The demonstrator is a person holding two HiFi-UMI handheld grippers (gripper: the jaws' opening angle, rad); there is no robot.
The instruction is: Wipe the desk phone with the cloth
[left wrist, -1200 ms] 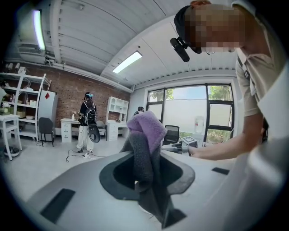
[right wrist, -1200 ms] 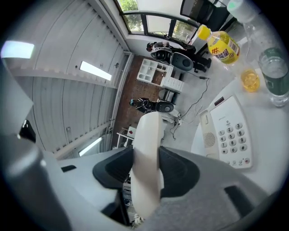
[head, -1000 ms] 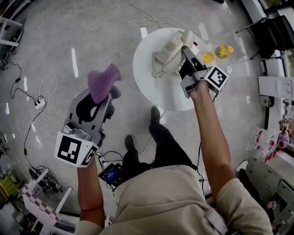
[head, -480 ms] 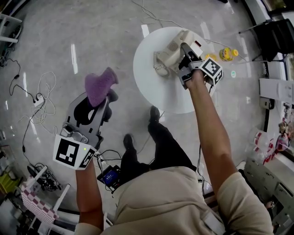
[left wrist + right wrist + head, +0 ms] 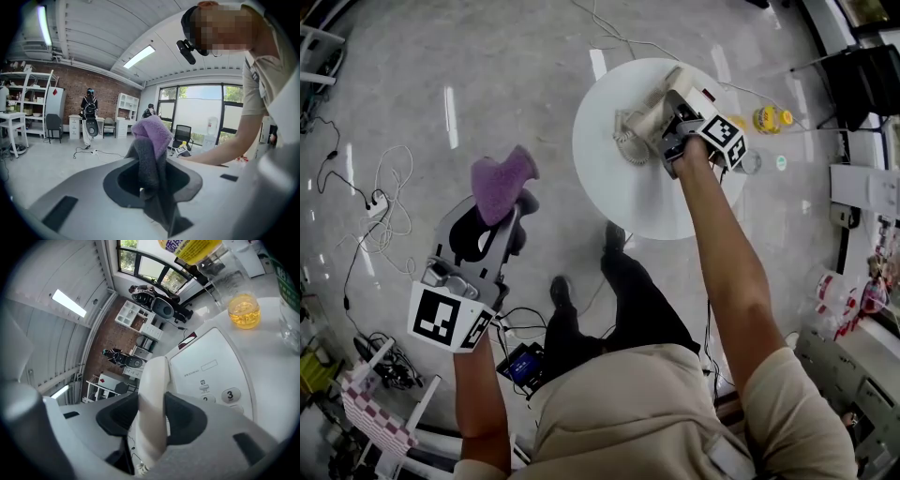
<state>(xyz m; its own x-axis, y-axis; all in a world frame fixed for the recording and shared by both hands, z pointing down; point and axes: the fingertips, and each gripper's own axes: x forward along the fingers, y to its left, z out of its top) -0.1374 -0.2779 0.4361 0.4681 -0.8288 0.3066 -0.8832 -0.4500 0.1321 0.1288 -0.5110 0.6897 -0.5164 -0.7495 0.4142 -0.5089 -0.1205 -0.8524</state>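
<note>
**Head view.** Right tool [image 5: 675,127]: jaws part-closed on the cream plastic handset [image 5: 680,86]. It had come down over the last second, so the handset sat low against the cream desk phone [image 5: 647,112] on the round white tabletop [image 5: 619,187]. Left tool [image 5: 514,208]: pinched on the purple fleecy cloth [image 5: 502,180], barely shifted, over the grey polished floor [image 5: 487,75] and well apart from the phone. Wiping likely not yet begun.

**Left gripper view.** Cloth [image 5: 151,138]: soft, napped, bunched into an upright tuft. The dark jaw pads were closed on its shaded lower folds.

**Right gripper view.** Handset [image 5: 152,399]: smooth and rounded, clamped across its bar. The phone's glossy keypad face [image 5: 211,366] lay just beyond it. A clear tumbler of yellow liquid [image 5: 243,310] stood near.
</note>
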